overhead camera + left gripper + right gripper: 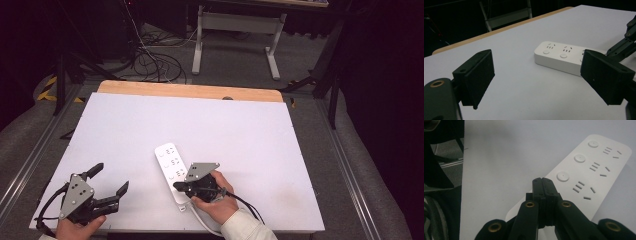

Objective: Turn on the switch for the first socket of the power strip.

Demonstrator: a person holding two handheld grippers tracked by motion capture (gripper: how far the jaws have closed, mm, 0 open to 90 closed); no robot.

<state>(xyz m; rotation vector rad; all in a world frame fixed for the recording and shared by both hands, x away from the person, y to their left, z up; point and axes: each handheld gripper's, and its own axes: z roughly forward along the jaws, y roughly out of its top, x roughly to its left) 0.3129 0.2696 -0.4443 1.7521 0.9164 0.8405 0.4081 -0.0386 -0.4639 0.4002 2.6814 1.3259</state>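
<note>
A white power strip (169, 162) with three sockets and round buttons lies on the white table (240, 130), slightly left of the middle near the front. My right gripper (176, 186) is shut with nothing between its jaws, and its tips sit over the strip's near end. In the right gripper view the shut tips (542, 181) stand just beside the nearest button of the strip (594, 167). My left gripper (111, 179) stands open at the front left, empty, well left of the strip. In the left gripper view the strip (559, 56) lies beyond the open gripper (539, 77).
The strip's white cord (202, 220) runs off the front edge by the right hand. A wooden strip (190, 91) borders the table's far edge. Behind it stand a desk frame (235, 30) and floor cables (155, 62). The right gripper's linkage (624, 45) shows at the right.
</note>
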